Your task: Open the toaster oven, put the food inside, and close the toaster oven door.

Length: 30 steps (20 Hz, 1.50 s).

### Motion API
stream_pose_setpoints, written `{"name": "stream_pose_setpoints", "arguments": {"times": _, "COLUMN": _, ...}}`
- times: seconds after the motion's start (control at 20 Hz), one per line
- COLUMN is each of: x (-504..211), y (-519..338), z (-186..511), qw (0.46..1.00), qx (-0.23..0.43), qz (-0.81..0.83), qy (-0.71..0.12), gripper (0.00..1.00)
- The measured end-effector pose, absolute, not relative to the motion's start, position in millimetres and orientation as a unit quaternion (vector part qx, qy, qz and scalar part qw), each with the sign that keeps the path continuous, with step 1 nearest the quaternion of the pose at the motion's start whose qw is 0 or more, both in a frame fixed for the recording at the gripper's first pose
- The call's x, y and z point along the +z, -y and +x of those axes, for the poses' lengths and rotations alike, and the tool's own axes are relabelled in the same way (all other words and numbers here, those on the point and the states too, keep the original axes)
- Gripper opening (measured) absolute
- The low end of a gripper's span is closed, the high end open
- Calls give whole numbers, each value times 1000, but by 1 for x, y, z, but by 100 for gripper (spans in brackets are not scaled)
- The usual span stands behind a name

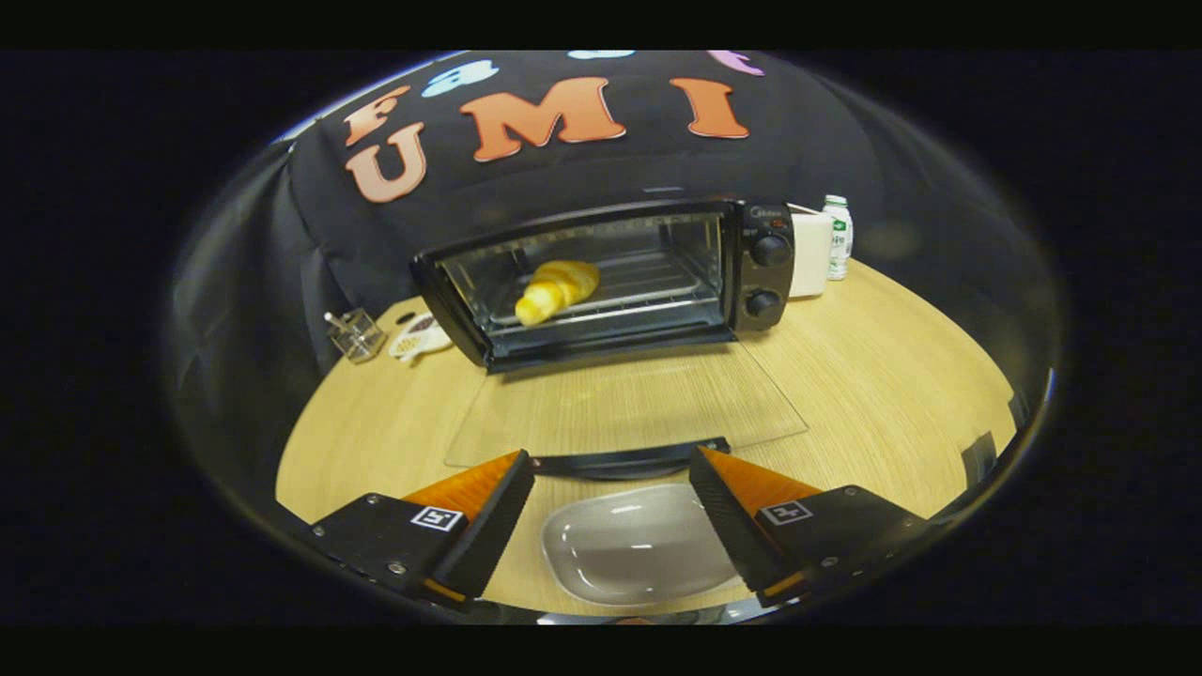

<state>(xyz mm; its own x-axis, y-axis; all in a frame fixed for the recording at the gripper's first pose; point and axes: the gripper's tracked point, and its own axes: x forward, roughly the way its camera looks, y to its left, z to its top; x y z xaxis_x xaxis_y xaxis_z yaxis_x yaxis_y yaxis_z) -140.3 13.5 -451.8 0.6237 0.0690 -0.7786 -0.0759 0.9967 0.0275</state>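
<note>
A black toaster oven (762, 272) stands at the back of the round wooden table, its glass door (624, 404) folded down flat toward me. A golden croissant (556, 289) lies on the wire rack inside the oven. The door's dark handle (627, 462) runs just ahead of my fingertips. My gripper (612, 474) is open, with nothing between its fingers. An empty grey plate (631, 545) sits on the table between and below the fingers.
Left of the oven stand a small clear glass container (355, 334) and a white dish (420, 338). A white box (809, 253) and a small bottle (838, 237) stand at the oven's right side. Bare wooden tabletop (892, 376) stretches to the right.
</note>
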Motion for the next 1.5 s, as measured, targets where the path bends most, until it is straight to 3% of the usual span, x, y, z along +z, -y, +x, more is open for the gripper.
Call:
{"name": "stream_pose_setpoints", "arguments": {"times": 0.65, "x": -489, "y": -5, "z": -134, "qw": 880, "qx": 22, "qz": -22, "qy": -474, "gripper": 99}}
{"name": "stream_pose_setpoints", "arguments": {"times": 1.5, "x": -434, "y": -13, "z": -106, "qw": 908, "qx": 36, "qz": -61, "qy": -412, "gripper": 99}}
